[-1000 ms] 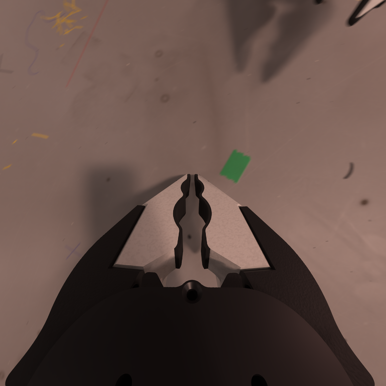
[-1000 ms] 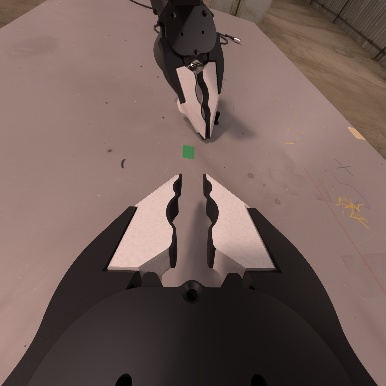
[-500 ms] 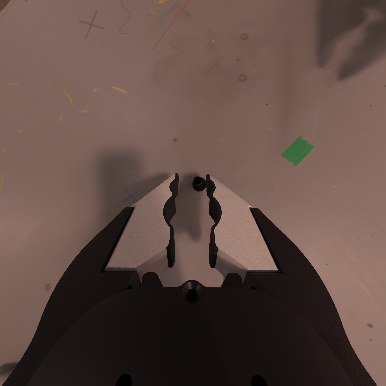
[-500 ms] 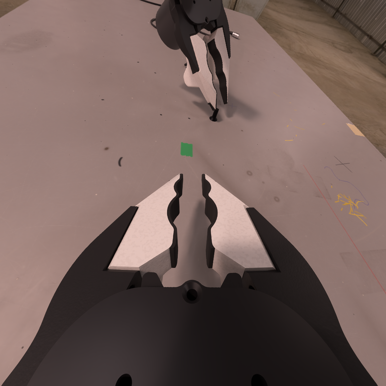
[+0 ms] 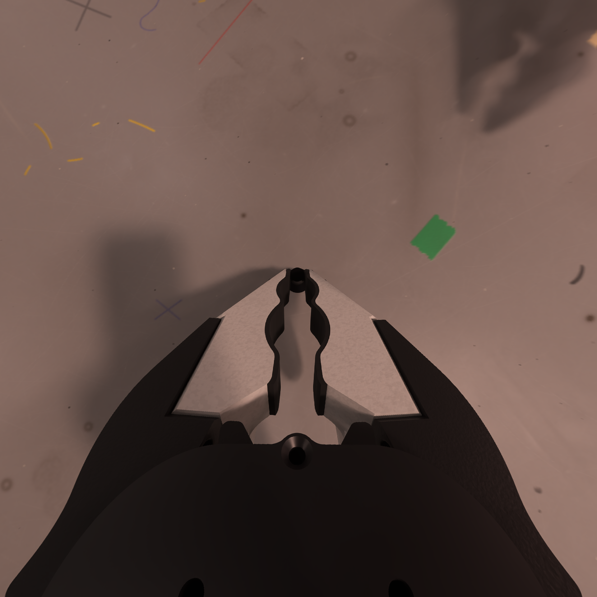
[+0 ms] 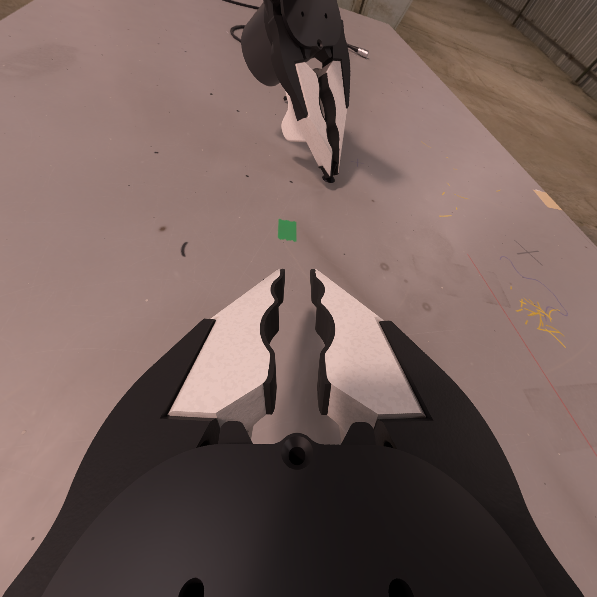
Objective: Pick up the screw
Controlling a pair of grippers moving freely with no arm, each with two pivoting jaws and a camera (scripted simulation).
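Note:
A small black screw [image 5: 297,278] stands upright on the grey table, pinched between the tips of my left gripper [image 5: 297,273], which is shut on it. In the right wrist view the left gripper [image 6: 330,168] points steeply down at the table, and the screw [image 6: 329,177] shows at its tips, its head touching the table. My right gripper [image 6: 297,273] is open and empty. It hovers over the table, well short of the screw.
A green tape patch [image 6: 287,229] [image 5: 433,236] lies on the table between the two grippers. A black cable with a metal end [image 6: 363,51] lies behind the left gripper. The table's right edge [image 6: 484,135] borders a wooden floor. Pen and paint marks [image 6: 539,318] are at right.
The left gripper has closed its jaws on the screw, which stood loose between its open tips half a second ago. The right gripper has barely moved.

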